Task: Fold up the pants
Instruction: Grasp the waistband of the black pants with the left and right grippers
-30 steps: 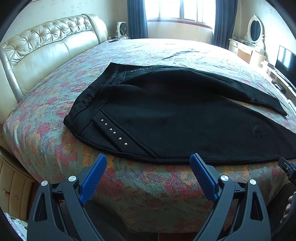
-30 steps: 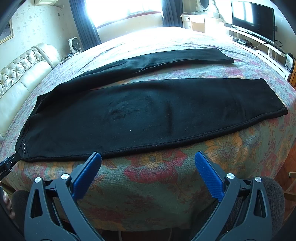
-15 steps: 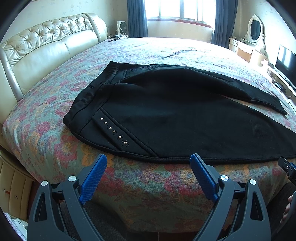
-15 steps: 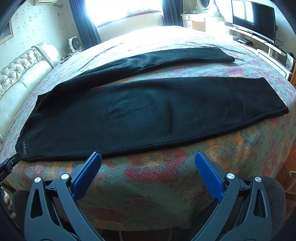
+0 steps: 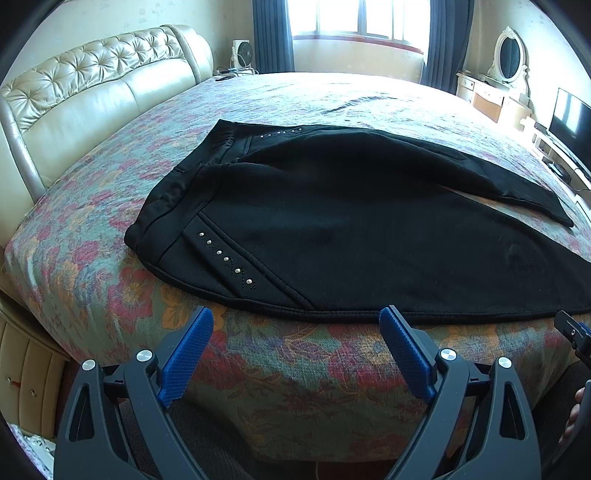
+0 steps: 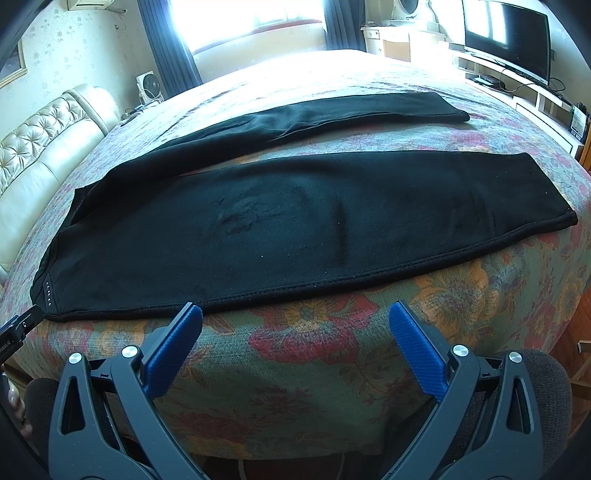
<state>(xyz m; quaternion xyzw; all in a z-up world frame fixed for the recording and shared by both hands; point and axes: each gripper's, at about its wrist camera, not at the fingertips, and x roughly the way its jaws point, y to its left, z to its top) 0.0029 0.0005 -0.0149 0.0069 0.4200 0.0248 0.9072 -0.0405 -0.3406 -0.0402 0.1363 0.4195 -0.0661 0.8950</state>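
Lying flat across the middle of both frames: black pants (image 5: 332, 229), spread on the floral bedspread (image 5: 110, 280) of the bed, near edge of the fabric running along the bed's front edge.

Left wrist view: waistband end sits left of centre, a row of small studs (image 5: 225, 258) on the near hip, 2nd stud row at upper centre. 2 legs run off toward the right of the frame; far leg's cuff ends at right of centre.

Right wrist view: near leg (image 6: 295, 229) fills the centre, cuff at the right edge of the frame; far leg (image 6: 332, 114) sits above it, a strip of bedspread showing between the 2.

Left gripper (image 5: 297, 350): blue fingers (image 5: 186, 354) spread wide, empty, at the bottom of the frame, just short of the pants' hem, not touching.

Right gripper (image 6: 295, 341): blue fingers (image 6: 415, 352) also wide, empty, left fingertip just beside the hem.

Tufted cream headboard (image 5: 92, 92) upper left, TV (image 6: 504, 40) upper right, window (image 5: 354, 18) top centre.
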